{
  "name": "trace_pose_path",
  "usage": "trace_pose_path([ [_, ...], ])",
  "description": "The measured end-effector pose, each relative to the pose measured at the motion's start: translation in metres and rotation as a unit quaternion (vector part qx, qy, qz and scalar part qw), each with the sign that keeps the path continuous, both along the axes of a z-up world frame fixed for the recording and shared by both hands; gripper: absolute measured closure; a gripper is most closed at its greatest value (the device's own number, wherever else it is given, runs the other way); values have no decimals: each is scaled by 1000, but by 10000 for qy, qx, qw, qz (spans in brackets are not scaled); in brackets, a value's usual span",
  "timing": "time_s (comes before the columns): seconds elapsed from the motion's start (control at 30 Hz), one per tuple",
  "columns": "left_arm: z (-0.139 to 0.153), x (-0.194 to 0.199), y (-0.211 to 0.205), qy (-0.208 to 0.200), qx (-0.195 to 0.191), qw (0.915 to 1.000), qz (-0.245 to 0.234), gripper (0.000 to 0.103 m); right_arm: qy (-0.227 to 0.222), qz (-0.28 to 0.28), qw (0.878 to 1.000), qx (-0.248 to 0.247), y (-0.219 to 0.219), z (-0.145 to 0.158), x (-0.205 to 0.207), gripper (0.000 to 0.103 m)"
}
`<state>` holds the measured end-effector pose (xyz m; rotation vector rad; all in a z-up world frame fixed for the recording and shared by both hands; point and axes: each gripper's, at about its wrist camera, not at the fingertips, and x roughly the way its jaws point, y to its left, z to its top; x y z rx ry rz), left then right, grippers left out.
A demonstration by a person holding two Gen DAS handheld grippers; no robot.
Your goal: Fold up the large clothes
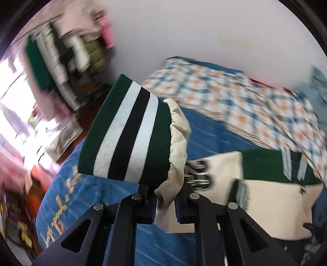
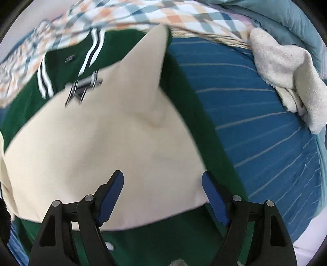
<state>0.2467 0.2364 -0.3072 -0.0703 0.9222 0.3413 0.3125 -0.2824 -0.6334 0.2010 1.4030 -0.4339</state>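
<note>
The left gripper [image 1: 165, 201] is clenched on the cream sleeve [image 1: 177, 143] of a green-and-cream varsity jacket [image 2: 98, 147], pinching the leather-like fabric just behind the cuff [image 1: 126, 133]. The cuff — ribbed knit in dark green with two white bands and a black one between them — stands up above the fingers, lifted off the bed and tilted toward the upper left of the left wrist view. Beyond the pinched sleeve, more of the jacket lies on the blue striped bedsheet [image 1: 214, 135], with a dark emblem on the cream part and green knit with white stripes further right.

The right gripper [image 2: 162, 196] is released, its blue-padded fingers [image 2: 111, 196] spread wide and holding nothing. It hangs over the jacket's cream panel, which spreads across the middle of the right wrist view with a pointed fold rising toward the top. Green fabric borders the cream on the left, along the right edge and at the bottom, and a dark star-like emblem [image 2: 82, 89] sits near white-and-black stripes at the upper left.

The jacket lies on the bed, on the blue sheet with its thin pale lines. A checked blanket [image 2: 126, 14] in orange, blue and white is bunched behind it — touching the jacket's far edge. A white fluffy towel [image 2: 286, 81] lies crumpled at the right, well apart from the jacket. The room at the left of the left wrist view is too blurred to make out.
</note>
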Motion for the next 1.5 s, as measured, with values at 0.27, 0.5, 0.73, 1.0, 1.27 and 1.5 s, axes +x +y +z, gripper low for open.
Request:
trace_pose_path([
  [0.27, -7, 38, -181, 99, -633, 9849, -1610, 93, -100, 175, 9994, 287, 3, -12, 19, 22],
  [0.5, -46, 60, -333, 595, -1014, 9537, -2769, 93, -332, -246, 9986, 343, -68, 9, 9, 22],
  [0.73, -108, 65, -465, 1238, -948, 9240, -3493, 92, -269, -1039, 9913, 767, -176, 2, -50, 22],
  [1.0, -163, 65, -482, 1983, -1370, 9084, -3415, 8, -565, -834, 9865, 1291, -236, 8, -112, 22],
  [1.27, -108, 19, -380, 1612, -1582, 9270, -2994, 8, -382, 283, 9827, 1789, -177, 22, -115, 22],
  [1.5, -134, -53, -226, 2090, 147, 9662, -1503, 8, 135, 1720, 9714, 1633, -104, -17, -54, 39],
])
